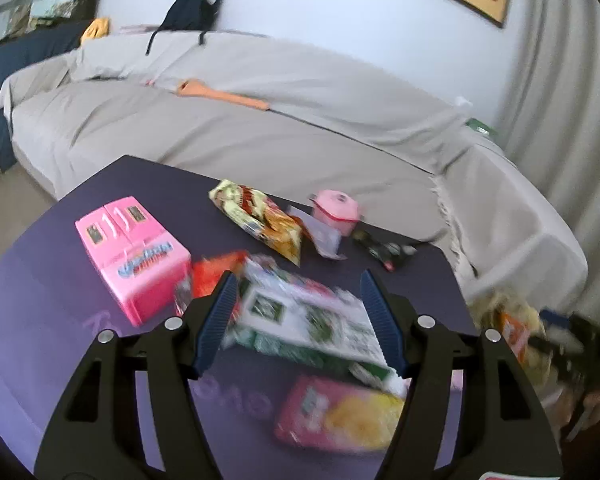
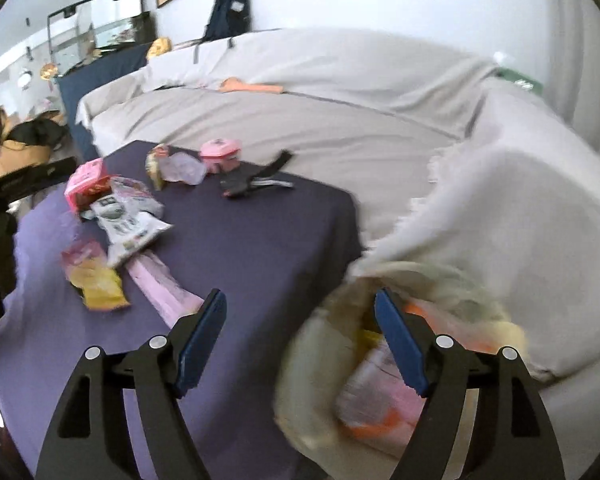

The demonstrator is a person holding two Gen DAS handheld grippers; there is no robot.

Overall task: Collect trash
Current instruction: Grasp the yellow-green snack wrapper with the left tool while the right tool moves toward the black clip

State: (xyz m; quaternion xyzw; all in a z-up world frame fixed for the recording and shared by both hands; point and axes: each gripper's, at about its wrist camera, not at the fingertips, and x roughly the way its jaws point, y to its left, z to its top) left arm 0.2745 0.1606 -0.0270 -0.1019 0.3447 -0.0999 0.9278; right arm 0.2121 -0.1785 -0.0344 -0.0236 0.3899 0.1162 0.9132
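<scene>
Wrappers lie on a dark purple table point(image 1: 40, 264). My left gripper point(image 1: 300, 292) is open, its blue pads either side of a green-and-white packet point(image 1: 308, 320), which looks blurred. A pink-and-yellow packet point(image 1: 340, 416) lies just below it, a pink box point(image 1: 134, 252) to the left, an orange wrapper point(image 1: 216, 272) beside it, and a yellow-red snack bag point(image 1: 260, 220) farther back. My right gripper point(image 2: 300, 312) is open over the table's right edge, beside a pale translucent trash bag point(image 2: 380, 364) holding wrappers. The right view also shows the green-and-white packet point(image 2: 126, 224) and the pink-and-yellow packet point(image 2: 94, 280).
A pink lidded container point(image 1: 336, 212) and a black tool point(image 1: 384, 250) sit at the table's far side. A grey-covered sofa point(image 1: 260, 120) wraps behind and to the right. A backpack point(image 1: 198, 0) rests on the sofa back. The trash bag shows at the left view's right edge point(image 1: 512, 328).
</scene>
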